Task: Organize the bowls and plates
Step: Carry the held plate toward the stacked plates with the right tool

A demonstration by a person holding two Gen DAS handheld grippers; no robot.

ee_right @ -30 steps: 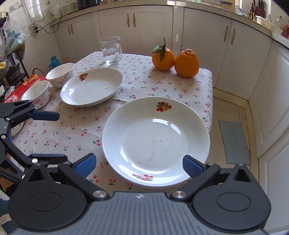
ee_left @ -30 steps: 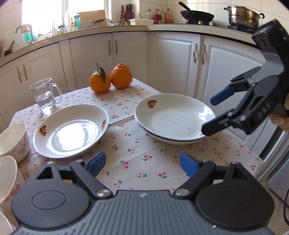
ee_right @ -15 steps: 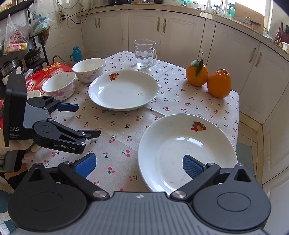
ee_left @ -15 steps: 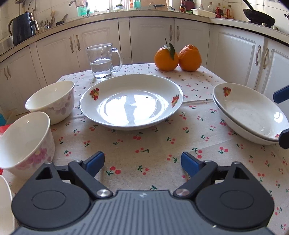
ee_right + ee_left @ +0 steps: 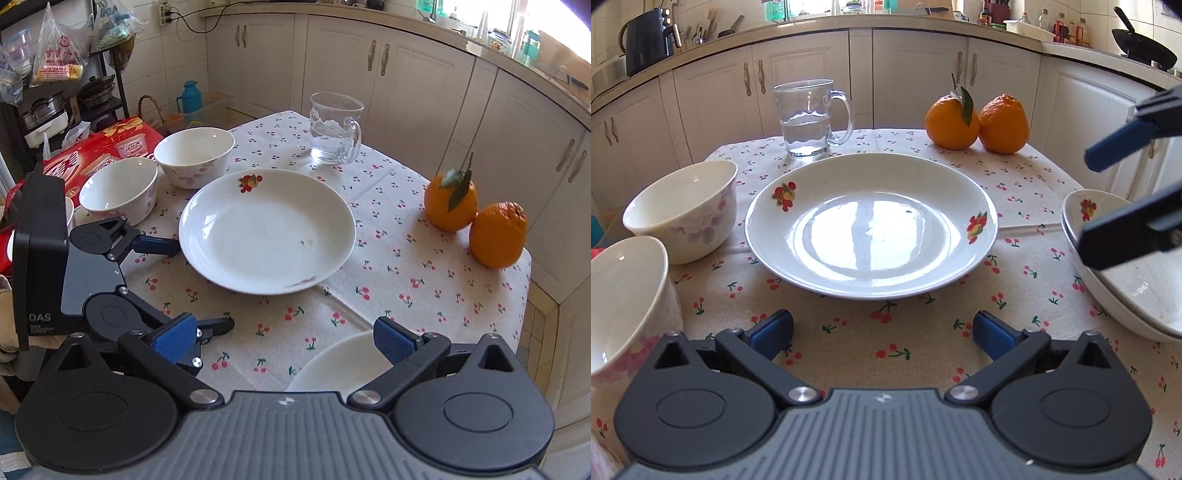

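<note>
Tablecloth (image 5: 894, 343): mug (image 5: 809, 118), 2 oranges (image 5: 977, 123).

Plate (image 5: 871, 225) central on table (image 5: 923, 347). Two bowls (image 5: 683, 210) to its left, one before the other. Glass mug (image 5: 809, 118) behind. Two oranges (image 5: 977, 123) behind-right, touching. Stacked plates (image 5: 1123, 280) at right edge.

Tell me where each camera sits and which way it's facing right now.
Left wrist: low on the left gripper, looking across the single plate to the glass mug; the right gripper shows.
Right wrist: higher on the right gripper, looking down; the left gripper shows.
Shared: plate, mug, oranges, bowls.
</note>
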